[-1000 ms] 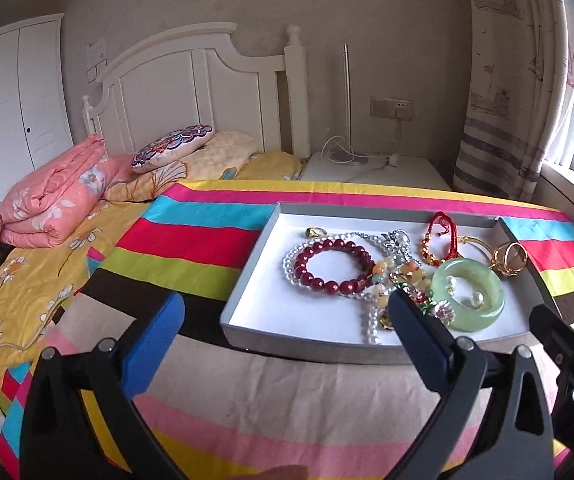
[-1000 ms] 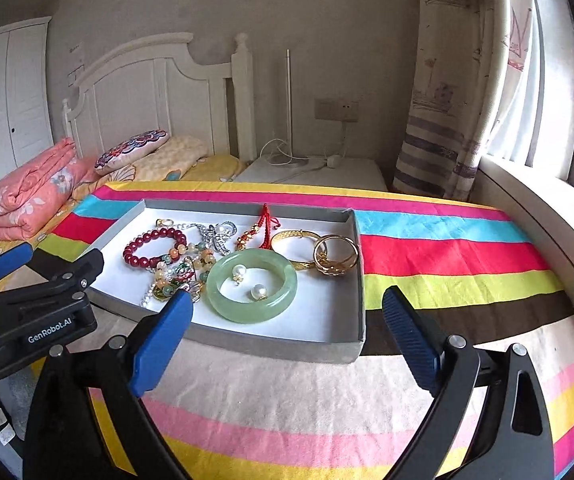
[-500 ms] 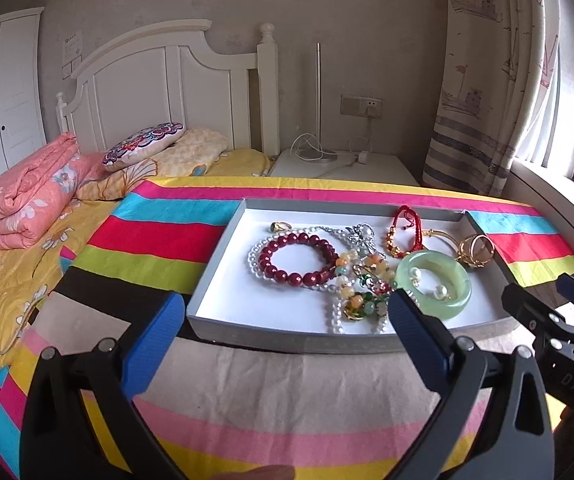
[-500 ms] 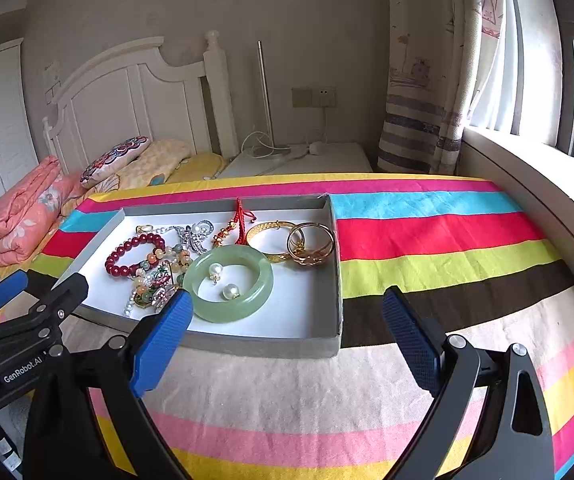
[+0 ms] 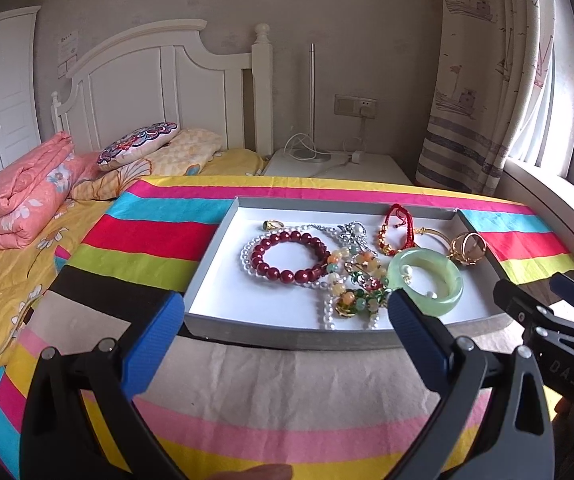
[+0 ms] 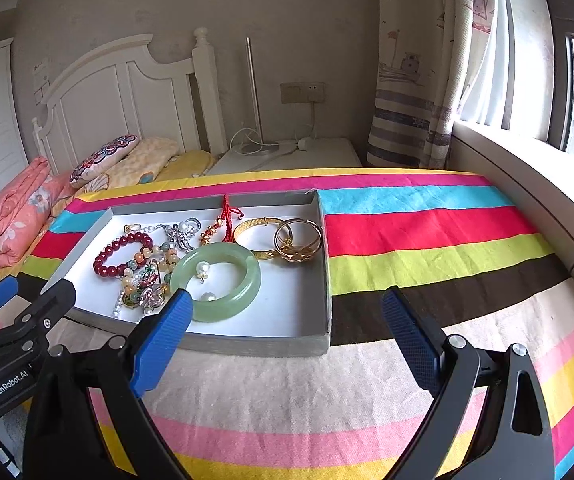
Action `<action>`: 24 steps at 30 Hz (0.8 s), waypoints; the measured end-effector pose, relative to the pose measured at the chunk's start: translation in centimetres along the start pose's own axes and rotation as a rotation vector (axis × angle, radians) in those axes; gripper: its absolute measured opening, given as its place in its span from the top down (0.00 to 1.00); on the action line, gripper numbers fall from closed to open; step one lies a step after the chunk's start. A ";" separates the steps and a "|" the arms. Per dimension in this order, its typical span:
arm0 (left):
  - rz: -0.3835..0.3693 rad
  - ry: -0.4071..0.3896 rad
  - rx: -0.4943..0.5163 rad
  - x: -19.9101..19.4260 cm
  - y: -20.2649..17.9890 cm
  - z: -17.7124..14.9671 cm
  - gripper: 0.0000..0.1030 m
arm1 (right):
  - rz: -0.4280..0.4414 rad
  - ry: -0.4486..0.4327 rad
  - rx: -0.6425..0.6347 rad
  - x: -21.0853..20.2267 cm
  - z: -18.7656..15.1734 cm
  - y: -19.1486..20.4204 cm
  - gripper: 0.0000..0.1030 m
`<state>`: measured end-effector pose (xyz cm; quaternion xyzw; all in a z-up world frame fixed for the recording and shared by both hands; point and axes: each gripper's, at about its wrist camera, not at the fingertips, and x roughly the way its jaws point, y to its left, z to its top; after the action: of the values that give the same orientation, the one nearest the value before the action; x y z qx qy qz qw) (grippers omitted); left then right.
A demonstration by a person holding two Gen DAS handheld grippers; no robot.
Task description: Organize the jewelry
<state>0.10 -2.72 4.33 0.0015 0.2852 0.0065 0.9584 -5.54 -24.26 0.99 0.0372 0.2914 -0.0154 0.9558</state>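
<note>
A grey tray (image 5: pixel 287 336) (image 6: pixel 255 346) with a white floor lies on a striped cloth. In it lie a dark red bead bracelet (image 5: pixel 287 256) (image 6: pixel 121 254), a pale green jade bangle (image 5: pixel 427 280) (image 6: pixel 217 282) with pearl earrings inside it, gold bangles (image 5: pixel 467 246) (image 6: pixel 297 236), a red cord bracelet (image 5: pixel 395 226) (image 6: pixel 227 216), a pearl strand and mixed colored beads (image 5: pixel 357 284). My left gripper (image 5: pixel 283 328) is open and empty, just before the tray's near wall. My right gripper (image 6: pixel 287 324) is open and empty, near the tray's right front corner.
The striped cloth (image 6: pixel 427 240) covers a table beside a bed with a pink quilt (image 5: pixel 19 196) and pillows. A white nightstand (image 5: pixel 339 166) with a lamp pole and cables stands behind. A window sill and curtain (image 6: pixel 507 160) run along the right.
Both views have swung to the right, so the tray sits further left in each frame. Both grippers stay open and empty. The jewelry has not moved.
</note>
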 end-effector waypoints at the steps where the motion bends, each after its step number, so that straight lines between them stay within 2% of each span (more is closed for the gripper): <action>1: -0.001 0.000 -0.001 0.0 0.0 0.0 0.02 | -0.001 0.001 -0.001 0.0 0.0 0.0 0.11; 18: -0.011 0.002 -0.003 0.1 -0.1 -0.1 0.02 | -0.001 0.001 -0.001 0.0 0.1 0.0 0.11; 24: -0.037 0.001 -0.004 -0.1 -0.2 -0.2 0.02 | 0.000 0.002 -0.002 0.1 0.1 0.0 0.11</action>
<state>-0.09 -2.89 4.26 -0.0055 0.2856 -0.0108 0.9583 -5.47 -24.26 1.01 0.0365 0.2925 -0.0150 0.9554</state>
